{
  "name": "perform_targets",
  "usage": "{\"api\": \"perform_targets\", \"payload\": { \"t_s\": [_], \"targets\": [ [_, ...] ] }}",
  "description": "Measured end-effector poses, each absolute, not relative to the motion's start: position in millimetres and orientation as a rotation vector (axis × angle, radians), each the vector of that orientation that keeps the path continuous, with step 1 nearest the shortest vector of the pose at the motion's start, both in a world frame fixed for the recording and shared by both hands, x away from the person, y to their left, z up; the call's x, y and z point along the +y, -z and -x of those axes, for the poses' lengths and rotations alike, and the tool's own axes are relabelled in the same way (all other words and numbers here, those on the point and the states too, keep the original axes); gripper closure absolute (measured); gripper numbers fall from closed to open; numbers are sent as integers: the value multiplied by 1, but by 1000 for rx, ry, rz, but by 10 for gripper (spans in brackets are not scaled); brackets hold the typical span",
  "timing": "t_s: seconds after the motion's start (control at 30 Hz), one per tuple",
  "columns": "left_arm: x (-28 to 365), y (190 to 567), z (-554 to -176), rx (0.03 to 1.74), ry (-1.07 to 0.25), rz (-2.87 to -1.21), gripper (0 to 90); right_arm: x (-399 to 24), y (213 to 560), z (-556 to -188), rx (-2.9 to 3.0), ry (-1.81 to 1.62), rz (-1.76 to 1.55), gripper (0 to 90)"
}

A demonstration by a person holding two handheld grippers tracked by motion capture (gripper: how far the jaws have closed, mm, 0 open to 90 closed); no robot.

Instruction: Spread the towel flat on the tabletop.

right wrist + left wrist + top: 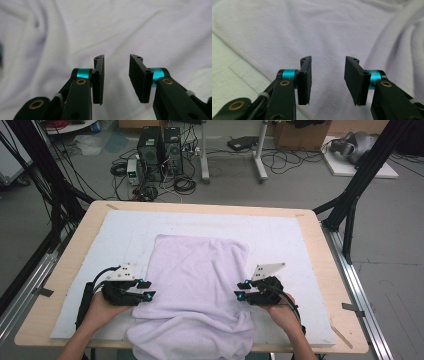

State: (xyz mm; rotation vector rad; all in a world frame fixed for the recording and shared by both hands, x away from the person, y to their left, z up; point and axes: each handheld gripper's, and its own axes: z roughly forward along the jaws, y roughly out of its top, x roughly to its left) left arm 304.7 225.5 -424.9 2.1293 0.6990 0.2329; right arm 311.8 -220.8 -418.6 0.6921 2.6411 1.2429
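On the near half of the counter point(320, 240), your lavender towel point(197, 285) lies spread over a white mat point(280, 232), its near edge bunched and hanging past the counter's front rim.

At the towel's left edge sits your left claw point(146, 289), held in your left hand point(100, 307) and pointing inward at the cloth. Its jaws stand apart with nothing between them; in the left gripper view the left claw point(327, 80) hovers over flat lavender fabric, the towel's hemmed edge point(249, 58) running diagonally just left of the pads, with the white mat beyond it.

Across the cloth, at its right edge, your right claw point(242, 290) mirrors the first, gripped by your right hand point(282, 315) and aimed inward at the towel. Its jaws are also parted and pinch nothing. In the right gripper view the right claw point(116, 78) looks onto softly wrinkled towel point(112, 30), which lies ahead of and under the pads without touching them.

The two claws sit well apart, the towel's width between them.
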Motion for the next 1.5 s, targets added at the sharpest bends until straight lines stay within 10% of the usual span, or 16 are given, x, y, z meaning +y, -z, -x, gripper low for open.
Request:
{"api": "perform_targets", "payload": {
  "t_s": [0.63,1.4,1.5],
  "targets": [
    [216,438,-332,787,-260,-2215,617,-237,438,-365,2597,-1056,-944,823],
    [203,441,-450,1120,-470,-2069,537,-243,440,-453,2469,-997,-1103,627],
    [198,444,-453,1110,-469,-2057,751,-246,441,-455,2468,-1046,-1120,804]
  ]
}}
